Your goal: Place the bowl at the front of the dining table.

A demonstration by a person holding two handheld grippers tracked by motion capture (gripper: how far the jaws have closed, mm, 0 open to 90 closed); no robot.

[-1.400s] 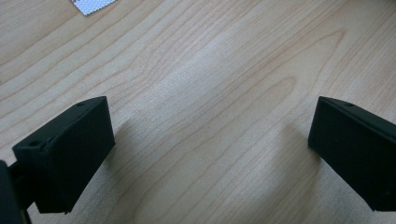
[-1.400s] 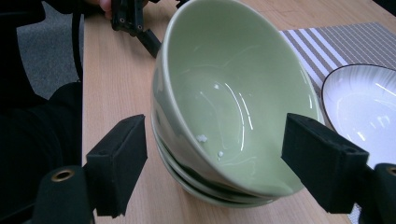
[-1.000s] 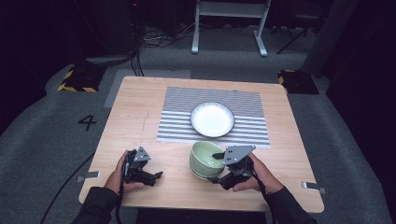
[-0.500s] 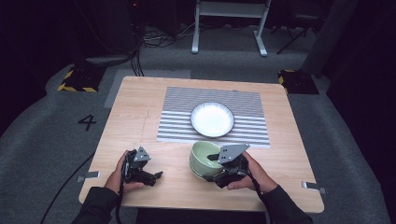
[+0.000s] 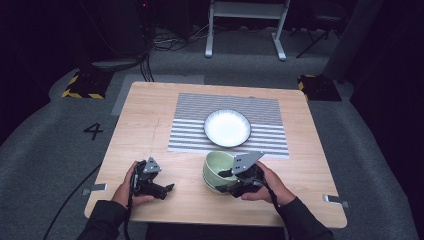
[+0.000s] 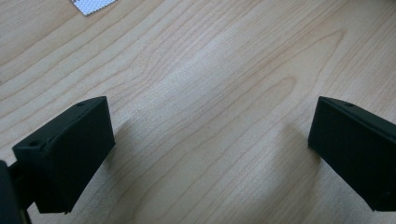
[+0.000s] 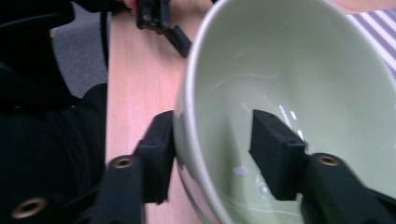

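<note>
At the near edge of the pale wooden desk [image 5: 150,125], a pale green ceramic bowl [image 5: 218,171] is being gripped.
The right gripper's [image 7: 210,156] fingers have just been closing astride the bowl's wall, one outside touching, one inside apparently not yet pressed. The left gripper [image 6: 210,144] is held open over bare wood. A firm pinch seems required before lifting, perhaps toward the white round plate [image 5: 227,127].
</note>
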